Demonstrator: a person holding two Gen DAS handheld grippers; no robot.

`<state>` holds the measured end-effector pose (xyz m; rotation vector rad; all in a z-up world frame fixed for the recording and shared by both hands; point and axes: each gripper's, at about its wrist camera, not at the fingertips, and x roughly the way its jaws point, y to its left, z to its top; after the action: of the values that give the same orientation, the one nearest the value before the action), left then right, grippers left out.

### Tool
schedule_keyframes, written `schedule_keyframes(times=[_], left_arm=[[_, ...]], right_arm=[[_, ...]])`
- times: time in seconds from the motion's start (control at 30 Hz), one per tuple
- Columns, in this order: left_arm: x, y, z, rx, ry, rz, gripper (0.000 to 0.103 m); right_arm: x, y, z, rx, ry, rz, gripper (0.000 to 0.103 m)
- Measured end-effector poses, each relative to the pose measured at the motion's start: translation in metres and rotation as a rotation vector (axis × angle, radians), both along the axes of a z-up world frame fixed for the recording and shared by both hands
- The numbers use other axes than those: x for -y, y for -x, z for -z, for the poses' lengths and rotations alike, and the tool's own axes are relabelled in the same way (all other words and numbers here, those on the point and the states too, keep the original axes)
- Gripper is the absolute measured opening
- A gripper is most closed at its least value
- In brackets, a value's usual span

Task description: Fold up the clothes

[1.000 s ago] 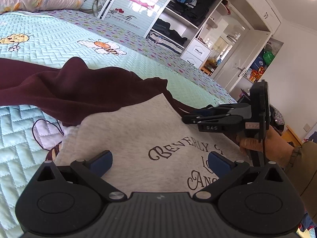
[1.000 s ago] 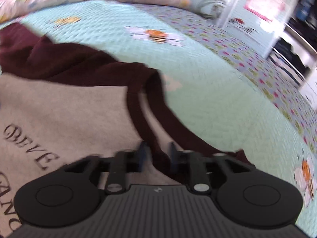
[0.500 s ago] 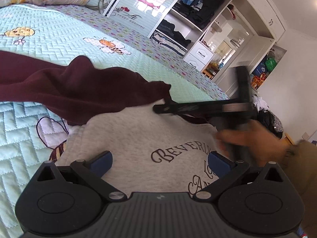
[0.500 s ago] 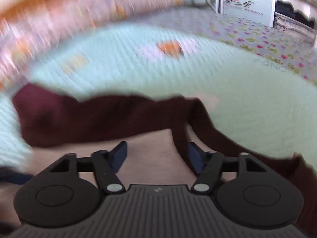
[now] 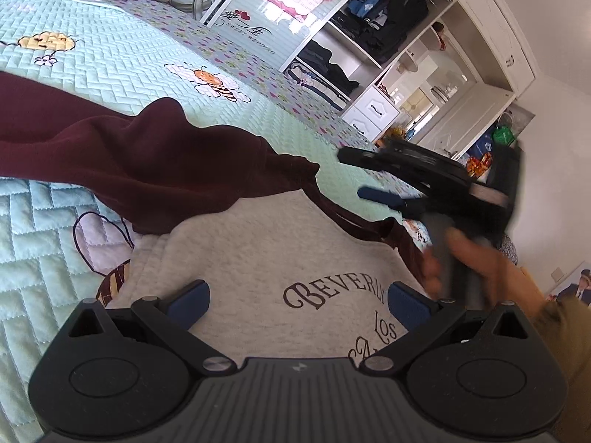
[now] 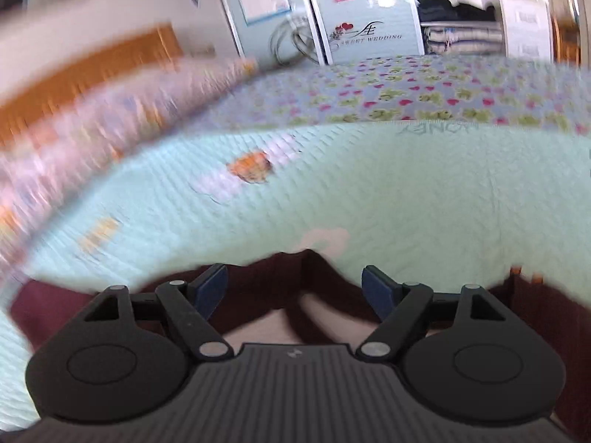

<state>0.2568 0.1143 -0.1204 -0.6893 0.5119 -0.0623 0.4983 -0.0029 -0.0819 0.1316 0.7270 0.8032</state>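
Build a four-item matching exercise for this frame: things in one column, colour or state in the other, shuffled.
Things:
1. sweatshirt body
2. sweatshirt sleeve
3. bedspread
4. left gripper

Colour or state:
A. mint green, quilted, with bee pictures
B. jaws wide open, nothing between them
C. heather grey with dark lettering
D. maroon, lying across the bed

Pairs: 1-C, 2-D, 3-A, 4-B

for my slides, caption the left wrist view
Open left claw over grey sweatshirt; right claw opening, empty, above bedspread.
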Motion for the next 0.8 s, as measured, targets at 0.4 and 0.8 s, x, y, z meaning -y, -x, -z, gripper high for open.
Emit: schedule_keyframes(times=[0.4, 0.8], left_arm=[[0.008, -0.003, 0.0, -0.011, -0.064, 0.003, 0.102], [0.014, -0.004, 0.001, -0.02, -0.119, 0.009, 0.102]], right_arm=[[0.046, -0.029, 0.02, -0.082, -0.187, 0.065, 0.042], [0.072, -0.013, 0.043, 0.097, 0.335, 0.079, 0.055]])
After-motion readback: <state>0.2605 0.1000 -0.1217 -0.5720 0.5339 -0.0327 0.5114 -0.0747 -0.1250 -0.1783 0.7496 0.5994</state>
